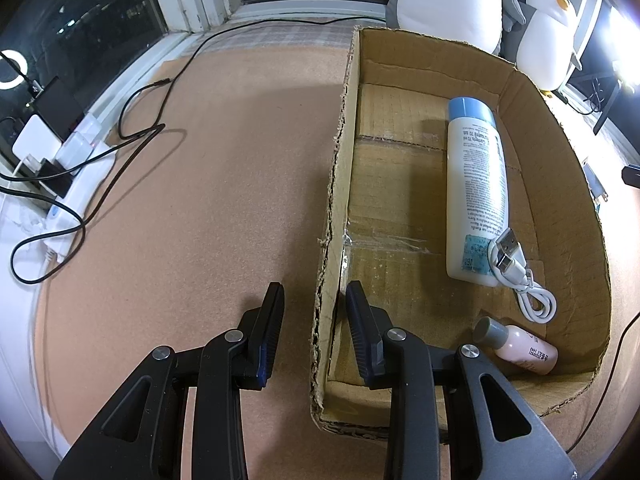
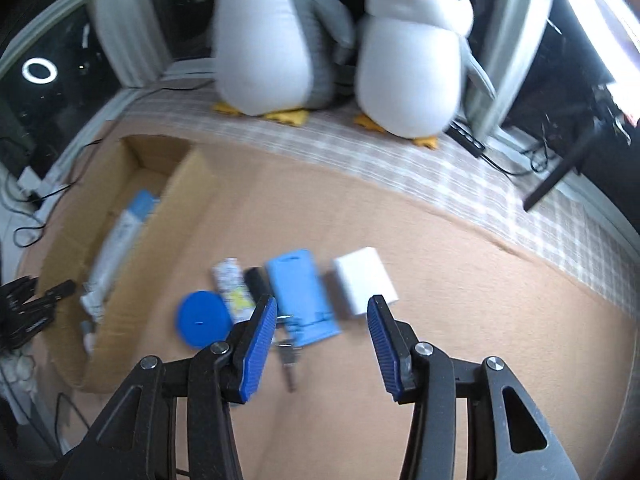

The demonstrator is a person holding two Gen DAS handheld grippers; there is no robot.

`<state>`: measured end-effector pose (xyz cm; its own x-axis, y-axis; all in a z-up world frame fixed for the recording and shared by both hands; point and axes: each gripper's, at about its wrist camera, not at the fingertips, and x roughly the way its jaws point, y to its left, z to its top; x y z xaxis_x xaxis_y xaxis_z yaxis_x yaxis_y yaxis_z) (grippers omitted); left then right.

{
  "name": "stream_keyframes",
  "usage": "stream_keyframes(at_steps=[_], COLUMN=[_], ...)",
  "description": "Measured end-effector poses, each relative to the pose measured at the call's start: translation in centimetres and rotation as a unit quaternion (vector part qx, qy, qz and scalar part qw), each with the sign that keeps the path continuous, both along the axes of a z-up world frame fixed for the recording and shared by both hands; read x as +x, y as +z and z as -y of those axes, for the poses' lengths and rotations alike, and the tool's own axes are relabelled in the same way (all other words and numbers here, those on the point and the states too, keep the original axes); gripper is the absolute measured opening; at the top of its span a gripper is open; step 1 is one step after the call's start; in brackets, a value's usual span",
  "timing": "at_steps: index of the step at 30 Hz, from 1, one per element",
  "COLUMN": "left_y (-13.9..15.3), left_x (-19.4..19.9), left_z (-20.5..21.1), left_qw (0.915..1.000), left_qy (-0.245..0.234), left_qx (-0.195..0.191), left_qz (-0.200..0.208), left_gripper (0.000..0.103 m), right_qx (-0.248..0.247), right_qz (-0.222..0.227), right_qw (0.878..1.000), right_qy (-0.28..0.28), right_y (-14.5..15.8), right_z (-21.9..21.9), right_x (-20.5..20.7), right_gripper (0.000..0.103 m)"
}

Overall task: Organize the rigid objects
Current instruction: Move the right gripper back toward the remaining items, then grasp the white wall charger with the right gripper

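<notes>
The left gripper (image 1: pixel 314 300) pinches the near wall of the cardboard box (image 1: pixel 332 208), with a white bottle (image 1: pixel 476 192) lying inside, ahead to its right. The right gripper (image 2: pixel 322 312) hangs empty, jaws parted, over the mat; a blue case (image 2: pixel 300 292) lies just ahead, a white block (image 2: pixel 366 280) beside it.

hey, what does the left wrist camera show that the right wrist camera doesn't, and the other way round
Only the left wrist view shows the small pink bottle and white USB cable inside the cardboard box, the power strip, and the left gripper straddling the box wall.

Only the right wrist view shows items waiting on the mat: blue disc, light blue case, white block, and the empty right gripper.

Both show the box, the white bottle with a blue cap, and the two plush penguins.
</notes>
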<state>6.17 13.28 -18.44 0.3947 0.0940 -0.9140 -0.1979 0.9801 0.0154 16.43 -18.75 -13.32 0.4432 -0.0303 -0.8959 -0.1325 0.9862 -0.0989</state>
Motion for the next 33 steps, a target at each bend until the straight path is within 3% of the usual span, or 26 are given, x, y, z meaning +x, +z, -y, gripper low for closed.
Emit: stream_keyframes(at_steps=[4, 15, 24, 26, 31, 33], left_y=[0.0, -0.2, -0.2, -0.2, -0.2, -0.2], left_x=[0.0, 0.0, 0.0, 0.0, 0.0, 0.0], left_z=[0.0, 0.2, 0.3, 0.3, 0.3, 0.3], left_qw=[1.0000, 1.0000, 1.0000, 1.0000, 1.0000, 1.0000], left_qy=[0.000, 0.002, 0.001, 0.001, 0.001, 0.002], left_qx=[0.000, -0.002, -0.001, -0.002, -0.002, -0.002], left_qz=[0.000, 0.000, -0.001, -0.001, 0.000, -0.001], left_gripper=[0.031, 0.031, 0.031, 0.031, 0.031, 0.031], right_qx=[-0.009, -0.018, -0.017, -0.018, -0.013, -0.014], right_qz=[-0.010, -0.046, -0.056, -0.057, -0.062, -0.061], right_qw=[1.000, 0.999, 0.998, 0.998, 0.998, 0.998], right_qy=[-0.008, -0.012, -0.020, -0.019, -0.022, -0.023], right_y=[-1.0, -4.4, -5.4, -5.5, -5.7, -5.7], right_z=[1.5, 2.7, 3.2, 3.1, 2.9, 2.9], right_x=[1.0, 4.0, 5.0, 5.2, 5.3, 5.3], right_gripper=[0.055, 0.055, 0.055, 0.054, 0.034, 0.034])
